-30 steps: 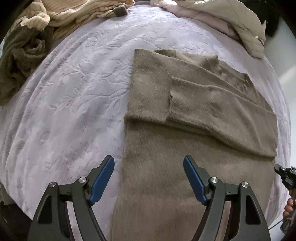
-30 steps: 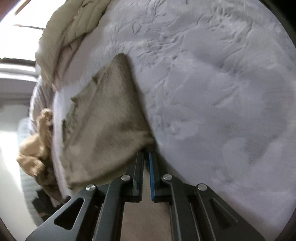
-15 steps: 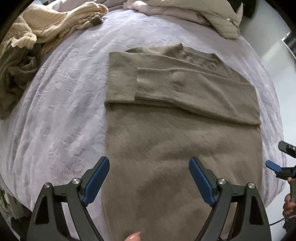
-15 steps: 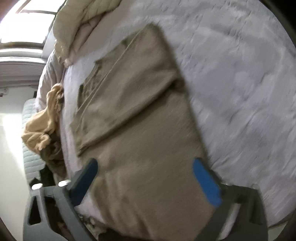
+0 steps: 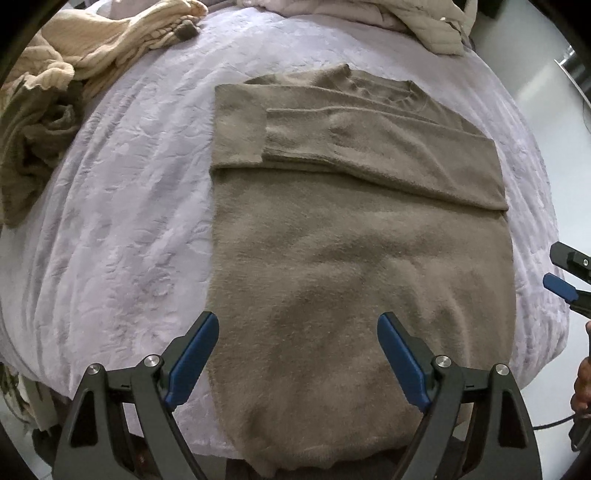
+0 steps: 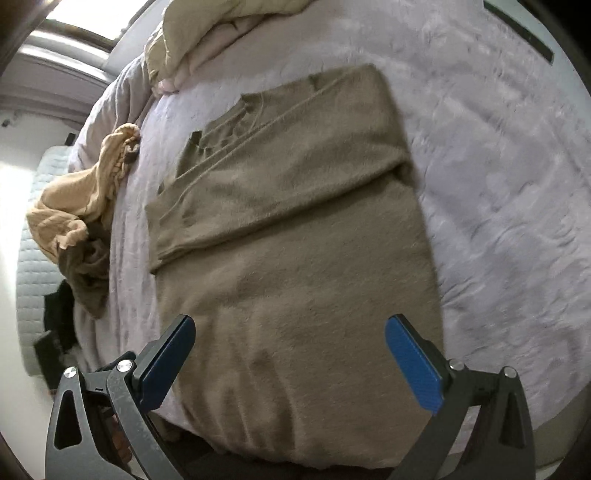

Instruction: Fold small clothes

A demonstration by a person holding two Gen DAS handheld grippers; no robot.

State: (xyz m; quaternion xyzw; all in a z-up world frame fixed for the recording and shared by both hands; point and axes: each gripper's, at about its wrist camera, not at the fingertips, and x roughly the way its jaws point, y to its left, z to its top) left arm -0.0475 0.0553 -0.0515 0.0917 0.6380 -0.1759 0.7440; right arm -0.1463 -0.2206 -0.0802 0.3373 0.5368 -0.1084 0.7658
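Note:
A taupe fuzzy sweater lies flat on the lilac bedspread, both sleeves folded across its chest, hem hanging over the near bed edge. It also shows in the right wrist view. My left gripper is open and empty, hovering above the sweater's lower part. My right gripper is open and empty above the hem on the right side; its blue fingertips show at the right edge of the left wrist view.
A heap of beige and olive clothes lies at the bed's far left, also seen in the right wrist view. A cream quilted duvet is bunched at the head of the bed. The bed edge runs just below both grippers.
My right gripper has opened, letting go of the sweater's edge, and pulled back toward the hem. My left gripper has pulled back and risen, so the whole sweater shows.

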